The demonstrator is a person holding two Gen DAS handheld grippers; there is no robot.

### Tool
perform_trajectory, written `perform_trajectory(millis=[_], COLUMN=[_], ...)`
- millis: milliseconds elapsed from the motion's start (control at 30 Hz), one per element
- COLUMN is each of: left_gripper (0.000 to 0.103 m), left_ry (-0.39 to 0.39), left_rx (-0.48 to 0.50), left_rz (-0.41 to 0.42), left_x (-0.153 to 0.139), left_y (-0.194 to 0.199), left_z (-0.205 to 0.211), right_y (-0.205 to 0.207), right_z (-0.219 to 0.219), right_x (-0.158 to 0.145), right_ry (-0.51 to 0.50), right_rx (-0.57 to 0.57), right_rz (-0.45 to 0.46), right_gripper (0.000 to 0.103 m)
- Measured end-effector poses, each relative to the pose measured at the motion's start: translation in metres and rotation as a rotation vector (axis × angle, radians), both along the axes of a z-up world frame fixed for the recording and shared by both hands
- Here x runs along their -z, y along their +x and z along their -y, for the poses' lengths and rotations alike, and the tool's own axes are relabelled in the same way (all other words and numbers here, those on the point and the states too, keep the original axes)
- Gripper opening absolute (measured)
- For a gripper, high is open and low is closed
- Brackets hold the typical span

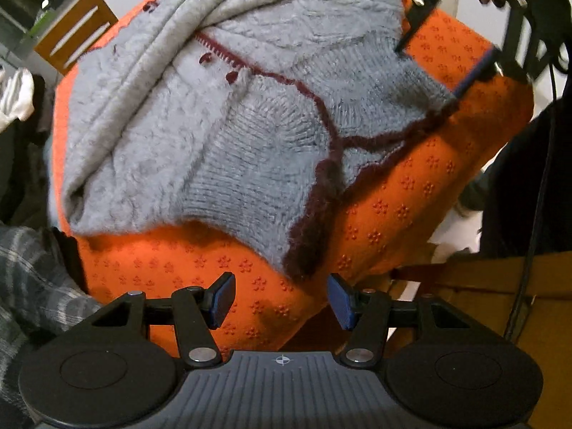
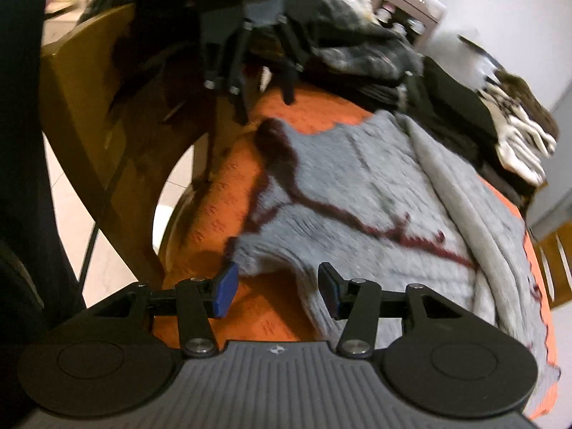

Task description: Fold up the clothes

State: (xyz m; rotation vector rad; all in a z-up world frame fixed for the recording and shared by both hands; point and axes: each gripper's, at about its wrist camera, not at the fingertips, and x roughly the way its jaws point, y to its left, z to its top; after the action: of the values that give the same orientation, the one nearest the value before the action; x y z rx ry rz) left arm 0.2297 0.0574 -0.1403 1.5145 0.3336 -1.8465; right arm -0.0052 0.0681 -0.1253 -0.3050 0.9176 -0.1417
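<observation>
A grey knitted cardigan (image 1: pixel 200 118) with dark red trim lies rumpled on an orange mat (image 1: pixel 411 221) stamped with small flowers. My left gripper (image 1: pixel 282 300) hangs open above the mat, its blue pads (image 1: pixel 223 300) bare, just short of the cardigan's dark red hem corner (image 1: pixel 304 254). In the right wrist view, which is blurred, my right gripper (image 2: pixel 277 291) stands open over the cardigan's (image 2: pixel 357 186) near edge, and the knit reaches into the gap without being pinched. Each gripper shows in the other's view: the right gripper (image 1: pixel 430 69) straddles the far cardigan corner, and the left gripper (image 2: pixel 261 96) points down at the mat's (image 2: pixel 221 200) far end.
A heap of dark and patterned clothes (image 2: pixel 357 50) lies past the cardigan, with a black-and-white garment (image 2: pixel 518 139) at the right. Wooden chairs (image 2: pixel 107 125) (image 1: pixel 75 25) stand beside the mat. Plaid cloth (image 1: pixel 28 268) lies at the left, and pale floor (image 2: pixel 71 221) shows below.
</observation>
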Motion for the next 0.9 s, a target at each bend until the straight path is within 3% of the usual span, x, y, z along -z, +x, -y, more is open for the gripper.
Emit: perform_trajectory(millis=[167,300,333,400,467,733,900], left_gripper=[0.057,0.039,0.036,0.009,0.006,0.005,0.005], left_ry=[0.027,0.072,0.085,0.097,0.075,-0.029,-0.081], left_rx=[-0.062,-0.177,-0.212,-0.252,-0.289,-0.442,-0.462], left_rz=[-0.069,-0.124,-0.148,-0.165,-0.168,-0.251,-0.297], left_x=[0.002,0.004,0.004,0.006,0.004,-0.038,-0.068], left_y=[0.005,0.011,0.014,0.016,0.019,0.033,0.033], left_z=[0.009,0.022,0.025,0.029,0.031,0.053,0.098], right_y=[0.013,0.019,0.020,0.023,0.023,-0.007,-0.038], right_z=[-0.009,-0.010,-0.010,-0.008,-0.003,0.041,0.089], right_x=[0.003,0.007,0.008,0.008,0.004,-0.026,-0.037], right_ry=[-0.059,-0.070,-0.068,-0.067,-0.050,0.198,0.398], right_rx=[-0.065,-0.131,-0.143,-0.146,-0.122,0.213,0.457], right_rz=[-0.031,-0.088,-0.102,-0.121,-0.109,0.145,0.335], right_gripper=[0.056,0.054,0.051,0.022,0.017,0.014,0.014])
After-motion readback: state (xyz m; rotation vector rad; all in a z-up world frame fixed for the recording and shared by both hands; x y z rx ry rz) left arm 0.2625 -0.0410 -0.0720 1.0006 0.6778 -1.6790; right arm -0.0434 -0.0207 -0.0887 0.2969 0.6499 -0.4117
